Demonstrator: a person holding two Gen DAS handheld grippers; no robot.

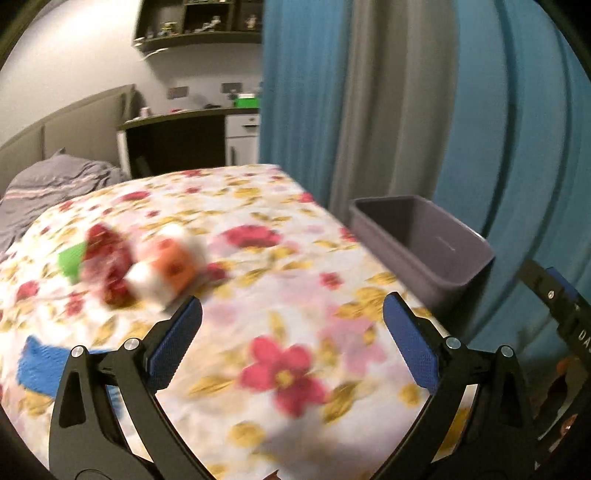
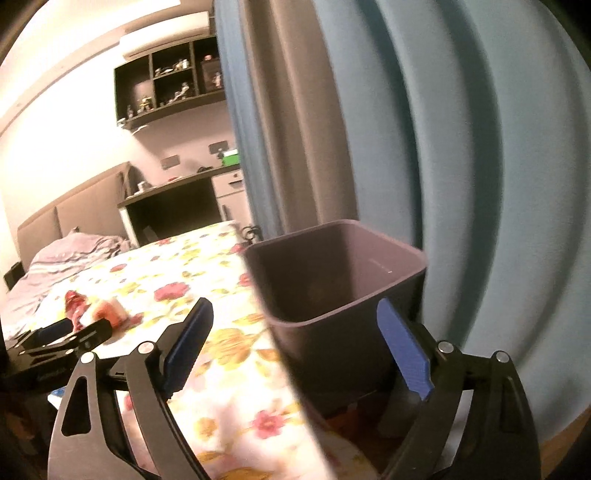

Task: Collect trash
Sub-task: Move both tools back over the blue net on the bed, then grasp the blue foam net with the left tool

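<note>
Blurred trash lies on the floral bed sheet (image 1: 280, 258): a red wrapper (image 1: 107, 258), an orange and white carton (image 1: 166, 269), a green scrap (image 1: 72, 262) and a blue piece (image 1: 37, 365). My left gripper (image 1: 291, 306) is open over the sheet, to the right of the carton, with nothing between its fingers. A grey bin (image 1: 424, 240) stands off the bed's right edge. In the right wrist view my right gripper (image 2: 295, 306) is open just in front of the bin (image 2: 314, 273); its pads do not press on it. The carton (image 2: 109, 310) and wrapper (image 2: 74, 301) lie far left.
Blue and grey curtains (image 1: 369, 92) hang behind the bin. A grey pillow (image 1: 55, 181) lies at the head of the bed, with a desk (image 1: 177, 122) and wall shelves (image 1: 199, 22) beyond. The left gripper (image 2: 70, 338) shows at the left edge of the right wrist view.
</note>
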